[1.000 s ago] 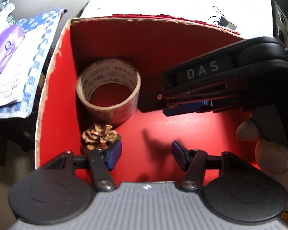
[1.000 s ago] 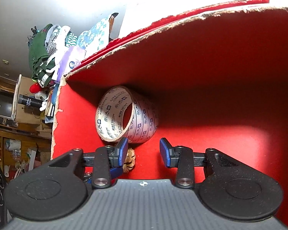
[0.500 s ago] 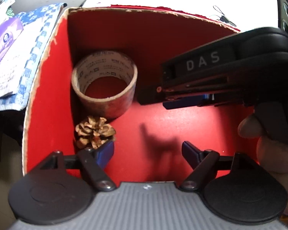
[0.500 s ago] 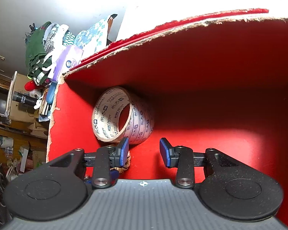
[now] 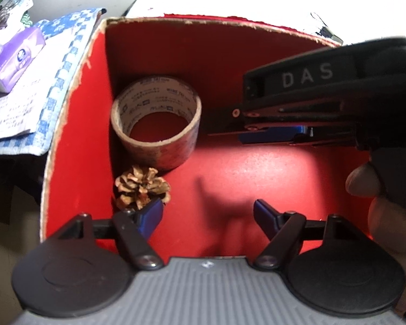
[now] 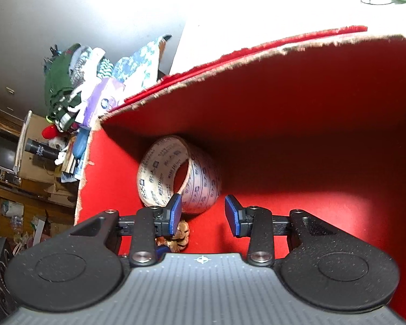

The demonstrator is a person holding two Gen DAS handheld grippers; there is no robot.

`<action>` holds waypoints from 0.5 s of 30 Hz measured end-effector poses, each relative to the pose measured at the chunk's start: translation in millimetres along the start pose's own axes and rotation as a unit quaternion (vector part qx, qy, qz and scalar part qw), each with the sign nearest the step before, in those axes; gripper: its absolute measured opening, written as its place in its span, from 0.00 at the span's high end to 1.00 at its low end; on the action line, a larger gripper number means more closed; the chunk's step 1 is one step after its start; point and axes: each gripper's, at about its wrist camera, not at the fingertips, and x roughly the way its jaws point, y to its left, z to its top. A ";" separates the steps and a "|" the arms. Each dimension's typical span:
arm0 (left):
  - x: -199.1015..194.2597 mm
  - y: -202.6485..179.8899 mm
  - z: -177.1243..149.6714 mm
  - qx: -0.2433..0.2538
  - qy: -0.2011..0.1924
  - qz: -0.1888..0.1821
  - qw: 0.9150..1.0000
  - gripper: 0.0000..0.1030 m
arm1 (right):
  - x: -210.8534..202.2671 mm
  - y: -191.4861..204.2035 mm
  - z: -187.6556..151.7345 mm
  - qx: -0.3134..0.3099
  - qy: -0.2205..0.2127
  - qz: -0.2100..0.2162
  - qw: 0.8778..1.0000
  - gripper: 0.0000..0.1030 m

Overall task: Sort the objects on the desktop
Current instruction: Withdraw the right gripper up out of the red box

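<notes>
The brown, open-scaled pine cone (image 5: 141, 187) lies on the floor of the red cardboard box (image 5: 75, 146), close to the box's left wall and just in front of the beige printed roll of packing tape (image 5: 156, 119), which stands on its flat end in the box's far left corner. The left gripper (image 5: 208, 212) hangs over the box floor beside the cone; its jaws have just been opening, they stand wide apart, and nothing lies between them, the left blue pad (image 5: 151, 214) only overlapping the cone's near edge. The right gripper (image 6: 203, 214) also points into the box, jaws partly apart and empty. A likely fault: if the left gripper lifts out carelessly, that pad may catch the cone's scales and drag or flip it; the two tools, close together inside the box, may also knock each other or the tape. The left wrist view alone shows the whole cone, the right tool's black body marked DAS (image 5: 305, 86) and the person's fingers (image 5: 392, 216); the right wrist view shows only a sliver of cone (image 6: 181, 237) but adds the tape's printed side and the cluttered shelves (image 6: 27, 184) beyond the box.
</notes>
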 end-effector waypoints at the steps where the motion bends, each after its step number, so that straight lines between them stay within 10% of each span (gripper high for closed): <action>1: -3.5 -1.6 -0.2 0.001 -0.004 0.003 1.000 0.24 | -1.8 0.5 -0.6 -0.001 -0.006 -0.003 1.000 0.62; 15: -43.1 -24.8 -8.2 0.020 -0.065 0.056 0.996 0.10 | -61.7 -4.3 -23.4 -0.041 -0.091 -0.021 0.995 0.61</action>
